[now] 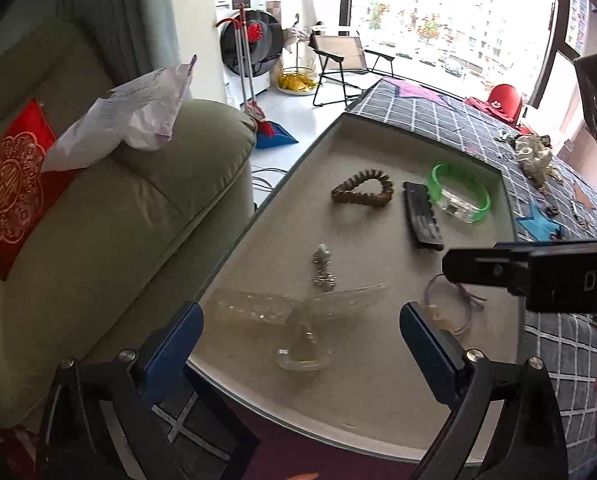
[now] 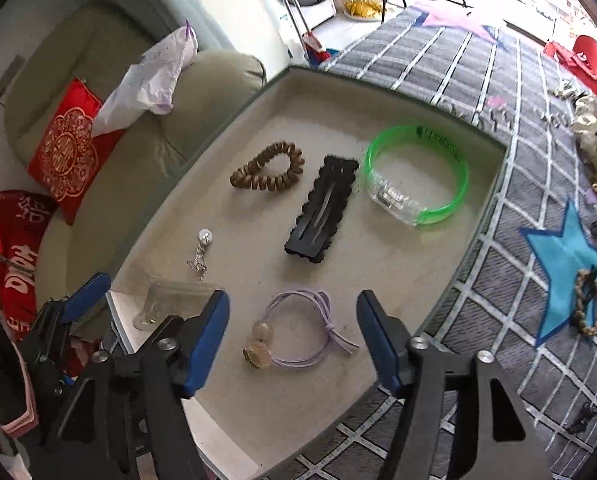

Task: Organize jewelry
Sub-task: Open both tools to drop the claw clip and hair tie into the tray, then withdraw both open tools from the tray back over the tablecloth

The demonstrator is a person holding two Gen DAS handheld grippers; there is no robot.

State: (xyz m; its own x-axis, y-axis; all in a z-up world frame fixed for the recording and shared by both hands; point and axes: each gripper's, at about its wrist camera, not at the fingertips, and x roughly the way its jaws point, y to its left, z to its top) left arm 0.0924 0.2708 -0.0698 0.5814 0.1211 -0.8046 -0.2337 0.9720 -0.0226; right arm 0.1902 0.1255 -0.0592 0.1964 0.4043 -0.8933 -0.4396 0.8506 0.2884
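Lilac hair tie (image 2: 298, 330) on tray (image 2: 418, 280), right gripper (image 2: 292, 340) tilted down, fingers (image 2: 208, 340) spread

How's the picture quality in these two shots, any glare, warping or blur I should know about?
Left wrist view: the window is blown out white, the sofa side dim, the tray edges bowed by the fisheye. Right wrist view: more even light, the green bracelet and black hair clip sharp, corners dark, the rug grid curved.

In the tray (image 2: 378, 92), the hair tie (image 2: 298, 330) lies between the right hand-held gripper (image 2: 292, 340) fingers; hair clip (image 2: 322, 210), beaded bracelet (image 2: 266, 171) and bangle (image 2: 416, 178) lie beyond it.
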